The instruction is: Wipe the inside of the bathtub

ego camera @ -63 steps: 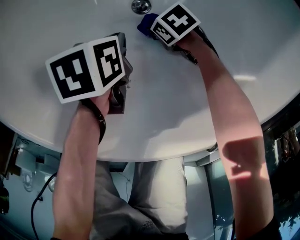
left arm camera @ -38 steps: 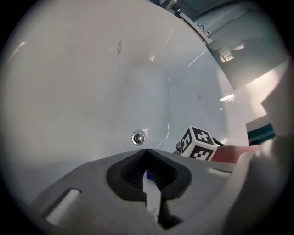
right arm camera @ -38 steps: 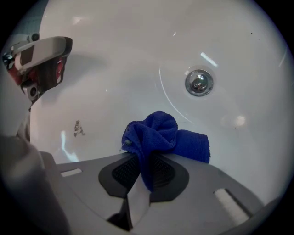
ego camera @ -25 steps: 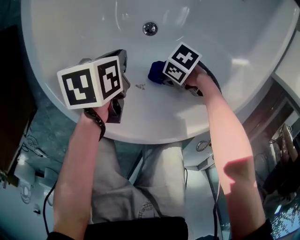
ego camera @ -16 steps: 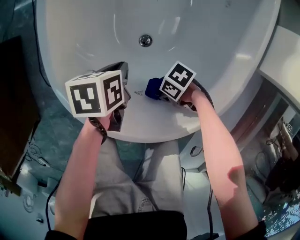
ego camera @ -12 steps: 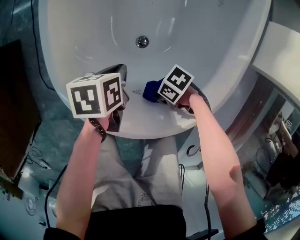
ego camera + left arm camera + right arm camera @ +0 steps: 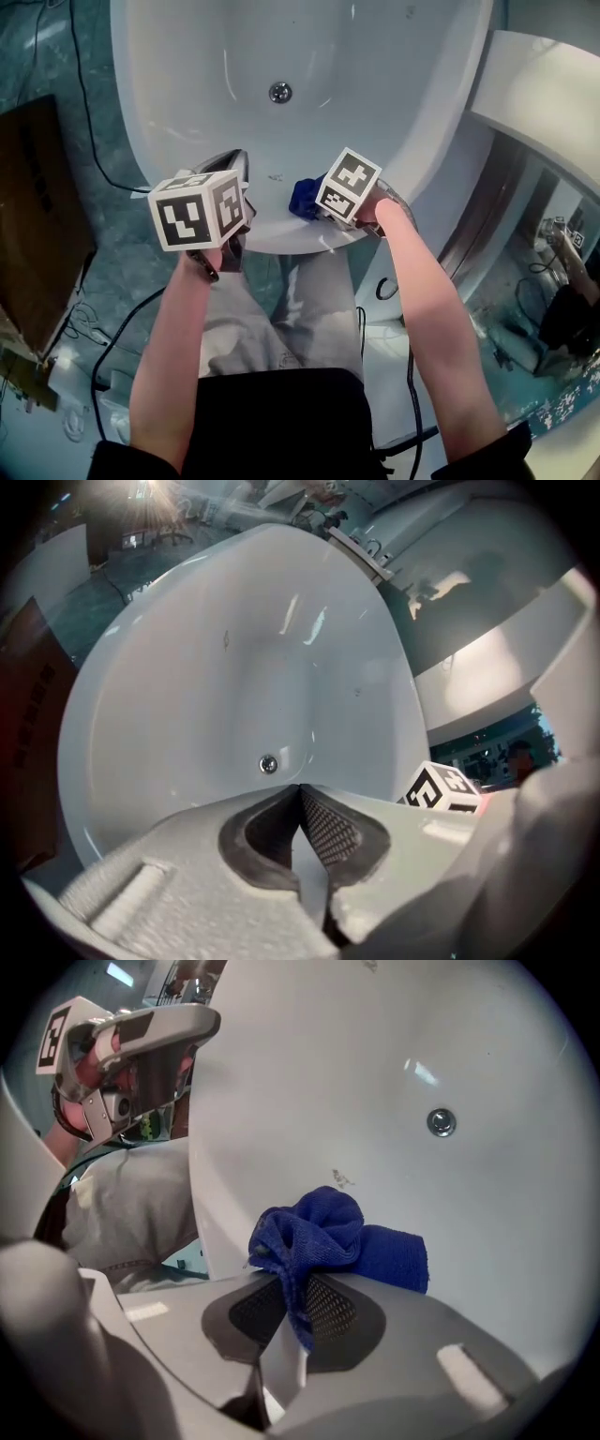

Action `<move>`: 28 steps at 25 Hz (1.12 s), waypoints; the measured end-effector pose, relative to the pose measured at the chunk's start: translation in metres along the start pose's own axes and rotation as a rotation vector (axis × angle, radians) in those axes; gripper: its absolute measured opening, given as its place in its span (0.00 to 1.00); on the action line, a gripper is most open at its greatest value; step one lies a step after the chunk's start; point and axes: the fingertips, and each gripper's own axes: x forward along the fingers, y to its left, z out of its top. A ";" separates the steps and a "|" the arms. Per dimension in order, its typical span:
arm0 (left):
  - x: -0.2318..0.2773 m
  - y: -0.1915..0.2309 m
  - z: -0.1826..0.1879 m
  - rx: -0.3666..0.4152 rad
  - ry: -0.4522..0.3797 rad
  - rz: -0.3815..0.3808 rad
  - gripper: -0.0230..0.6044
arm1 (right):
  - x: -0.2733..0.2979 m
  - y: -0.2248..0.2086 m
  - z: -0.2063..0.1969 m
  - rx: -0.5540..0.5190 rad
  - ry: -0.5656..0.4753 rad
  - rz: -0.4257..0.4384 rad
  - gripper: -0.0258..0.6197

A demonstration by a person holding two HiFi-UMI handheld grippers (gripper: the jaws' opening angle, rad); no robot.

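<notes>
Blue cloth (image 7: 342, 1241) pinched in right gripper (image 7: 295, 1290), left gripper (image 7: 301, 797) closed, empty, over white bathtub (image 7: 403, 84)

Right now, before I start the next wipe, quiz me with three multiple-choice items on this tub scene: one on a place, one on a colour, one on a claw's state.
1. Where is the drain of the bathtub?
A. Under the cloth
B. On the tub floor, beyond the cloth from the person
C. On the outer rim

2. What colour is the cloth in the right claw?
A. Yellow
B. White
C. Blue

3. What is the state of the left claw?
A. Shut, nothing in it
B. Shut on the cloth
C. Wide open

Answers:
1 B: the head view shows the drain uncovered, farther off than the cloth.
2 C: the right gripper view shows blue fabric pinched in that claw.
3 A: the left gripper view shows its jaws meeting with nothing between them.
</notes>
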 end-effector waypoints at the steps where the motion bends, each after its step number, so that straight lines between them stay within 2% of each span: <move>1: -0.005 -0.004 0.005 0.004 -0.016 0.002 0.04 | -0.002 0.003 -0.002 -0.014 0.005 -0.010 0.11; 4: -0.018 -0.019 0.015 0.010 -0.053 -0.002 0.04 | -0.008 0.011 -0.009 -0.023 0.004 -0.028 0.12; 9: -0.035 -0.045 0.019 0.073 -0.044 -0.027 0.04 | -0.018 0.033 -0.013 -0.029 -0.034 -0.020 0.12; 17: -0.066 -0.068 0.042 0.098 -0.070 -0.054 0.04 | -0.072 0.062 0.009 0.040 -0.309 0.025 0.12; 20: -0.084 -0.082 0.061 0.091 -0.130 -0.099 0.04 | -0.102 0.066 0.018 0.038 -0.386 -0.008 0.12; 28: -0.118 -0.121 0.087 0.196 -0.198 -0.142 0.04 | -0.185 0.090 0.040 0.016 -0.625 -0.081 0.12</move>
